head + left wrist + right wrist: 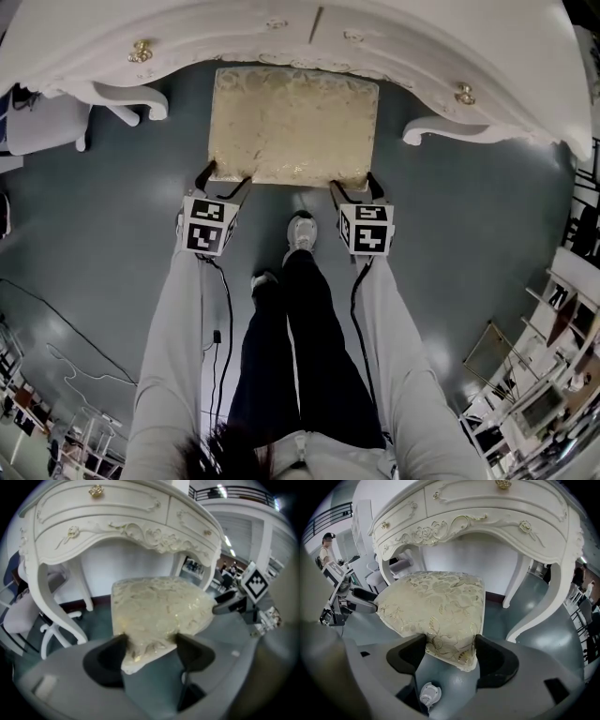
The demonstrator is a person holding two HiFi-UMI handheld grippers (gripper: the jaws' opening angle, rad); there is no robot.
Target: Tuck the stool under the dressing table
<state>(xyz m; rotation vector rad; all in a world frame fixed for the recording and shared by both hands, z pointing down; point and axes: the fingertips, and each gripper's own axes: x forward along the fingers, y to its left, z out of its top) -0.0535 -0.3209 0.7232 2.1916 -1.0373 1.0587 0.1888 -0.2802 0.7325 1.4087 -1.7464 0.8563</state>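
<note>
The stool (pixel 292 122) has a cream cushion with gold brocade; its far edge lies under the front of the white carved dressing table (pixel 281 37). My left gripper (pixel 225 178) is shut on the cushion's near left corner, and my right gripper (pixel 354 184) is shut on the near right corner. In the left gripper view the two dark jaws of the left gripper (pixel 147 641) press both sides of the stool (pixel 159 609) corner, with the dressing table (pixel 103 522) arching beyond. The right gripper view shows the right gripper (pixel 450 644) likewise clamped on the stool (pixel 436 604).
The table's curved legs (pixel 131 98) (pixel 441 127) flank the stool on either side. The person's legs and a white shoe (pixel 300 232) stand just behind it. A white chair (pixel 42 122) sits at far left, shelving (pixel 553 356) at right, and cables (pixel 56 319) on the grey floor.
</note>
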